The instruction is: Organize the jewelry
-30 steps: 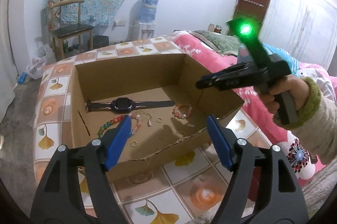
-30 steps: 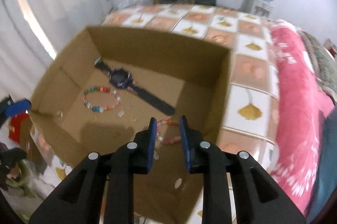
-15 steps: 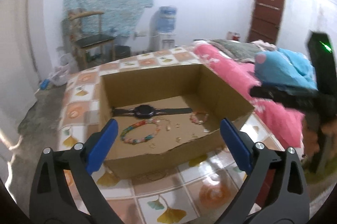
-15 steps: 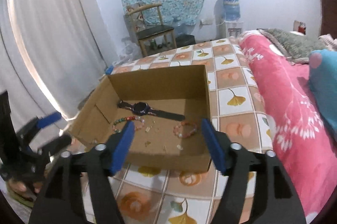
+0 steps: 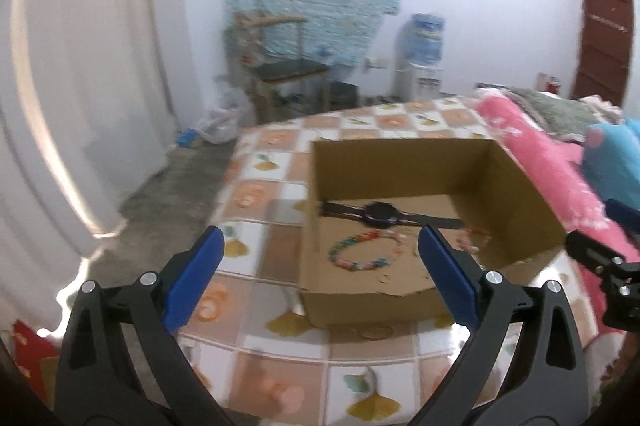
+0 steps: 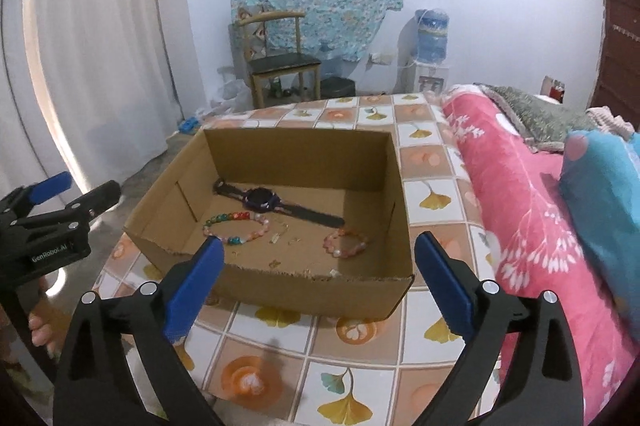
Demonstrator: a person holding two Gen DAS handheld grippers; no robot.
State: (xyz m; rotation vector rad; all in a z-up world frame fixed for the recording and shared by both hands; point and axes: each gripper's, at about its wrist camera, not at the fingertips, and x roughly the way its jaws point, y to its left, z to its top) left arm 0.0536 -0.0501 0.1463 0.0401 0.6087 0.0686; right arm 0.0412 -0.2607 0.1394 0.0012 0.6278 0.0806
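- The left gripper (image 5: pixel 320 280) is being held with its jaws spread wide and nothing between them, short of the near wall of the cardboard box (image 5: pixel 360 300).
- The right gripper (image 6: pixel 318 284) is being held apart as well; its jaws have just been opening, and nothing is being gripped between the blue pads (image 6: pixel 192 290).
- The cardboard box (image 6: pixel 304 290) is being supported by a table covered in a ginkgo-leaf patterned cloth (image 6: pixel 348 382), beside a pink floral blanket (image 6: pixel 516 209).
- A dark wristwatch (image 6: pixel 262 199) is lying flat toward the back of the box floor.
- A multicoloured bead bracelet (image 6: pixel 236 228) is lying just in front of the watch, on the left side.
- A pink bead bracelet (image 6: pixel 346 244) is lying to the right of it, well apart.
- Small pieces, too small to be identified, are being seen scattered between the two bracelets.
- In the right wrist view, the left gripper (image 6: pixel 74 191) is being seen at the left edge, beside the box.
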